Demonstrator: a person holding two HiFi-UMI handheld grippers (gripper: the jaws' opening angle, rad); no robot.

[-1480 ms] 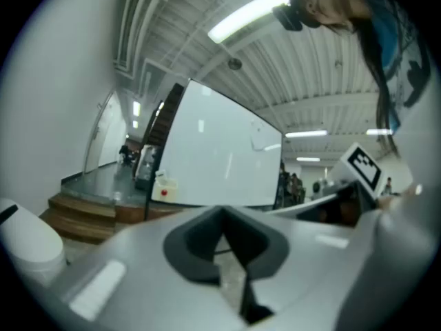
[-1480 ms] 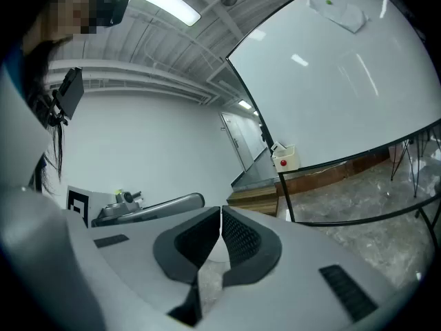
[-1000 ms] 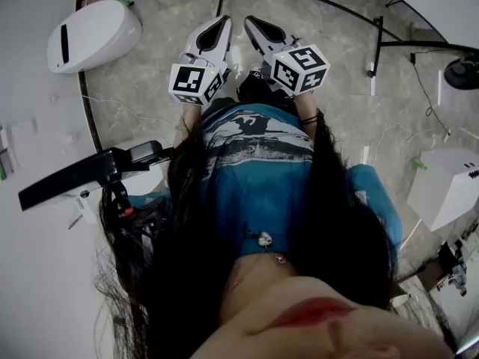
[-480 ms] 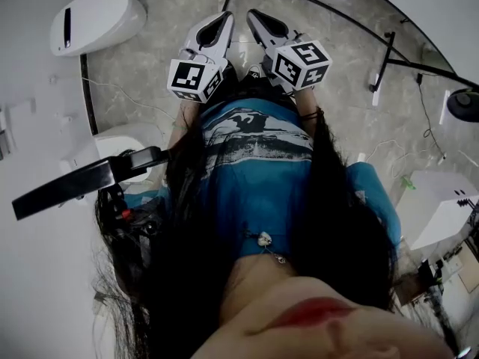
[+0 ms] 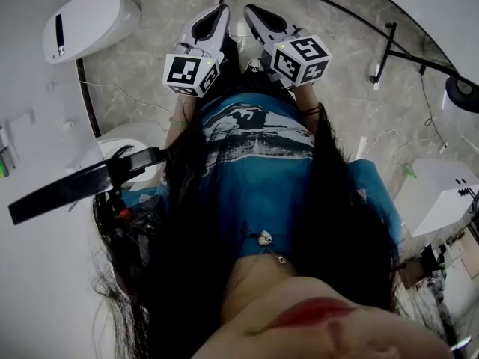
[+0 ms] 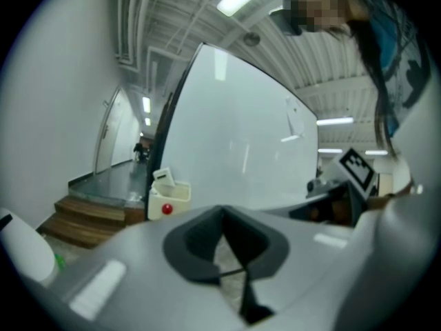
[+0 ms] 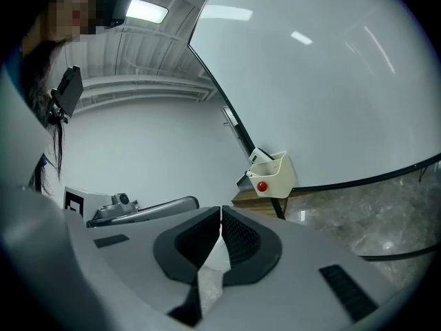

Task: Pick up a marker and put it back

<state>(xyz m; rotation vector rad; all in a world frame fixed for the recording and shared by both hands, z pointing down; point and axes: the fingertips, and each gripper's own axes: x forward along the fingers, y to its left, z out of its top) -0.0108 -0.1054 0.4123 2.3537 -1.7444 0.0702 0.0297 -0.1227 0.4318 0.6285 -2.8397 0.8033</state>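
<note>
Scanning for the marker, I cannot pick one out for certain. The only candidate is a white, blocky thing standing up out of a cream holder (image 7: 274, 174) with a red dot on its front. The holder is fixed at a lower corner of the whiteboard (image 7: 331, 81), and the thing in it is too small to tell. Seen from the right tongs (image 7: 220, 216), the holder sits at one o'clock, well apart; from the left tongs (image 6: 222, 214) it sits at ten o'clock. Both tongs are closed tip to tip with nothing between them, and only floor shows through the slit lower down.

Against a second ago, the head view has both tongs nearer twelve o'clock. The white pod (image 5: 90, 25) has slid toward eleven o'clock. A white rounded base (image 5: 123, 137) at nine o'clock has come into fuller sight behind the black bar (image 5: 75, 187).

The tongs are smooth grey-white plastic shells with dark pads, cross-hatched on the right pair. Each carries a cube (image 5: 187, 73) with black-and-white square markers. The whiteboard is glossy white in a thin black frame, and the floor (image 5: 142, 81) is grey with a marbled, stone-like pattern.
</note>
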